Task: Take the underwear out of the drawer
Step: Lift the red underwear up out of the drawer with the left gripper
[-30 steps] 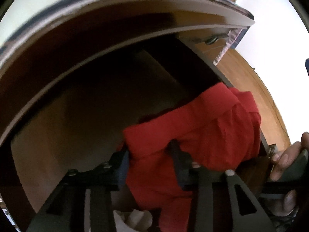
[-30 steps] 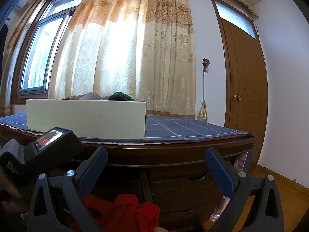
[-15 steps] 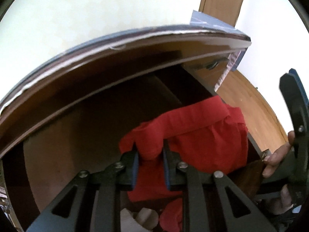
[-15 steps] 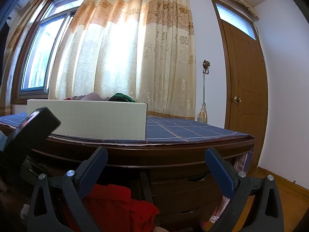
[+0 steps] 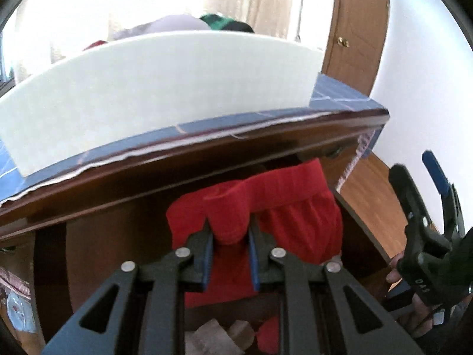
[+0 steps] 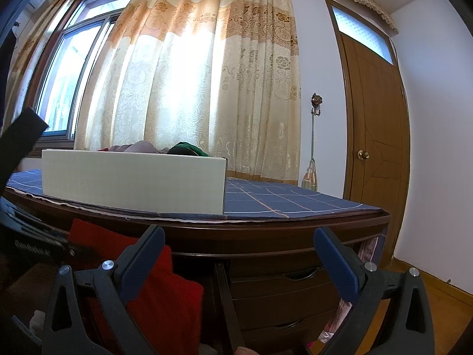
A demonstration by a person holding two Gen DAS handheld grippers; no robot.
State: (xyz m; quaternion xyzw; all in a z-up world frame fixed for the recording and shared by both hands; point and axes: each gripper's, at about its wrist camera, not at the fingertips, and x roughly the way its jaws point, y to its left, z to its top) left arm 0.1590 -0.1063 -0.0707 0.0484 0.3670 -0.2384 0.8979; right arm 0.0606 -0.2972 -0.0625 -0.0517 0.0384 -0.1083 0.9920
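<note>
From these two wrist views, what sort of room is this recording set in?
Probably a bedroom at home: a wooden desk with drawers holding red underwear, a patterned curtain over a window, and a wooden door.

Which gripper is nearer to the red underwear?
Left. The left gripper is shut on the red underwear; the right gripper hangs open beside it, touching nothing.

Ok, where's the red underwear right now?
In the left wrist view the red underwear hangs centre frame, pinched by the left gripper, just below the desk edge over the open drawer.
</note>
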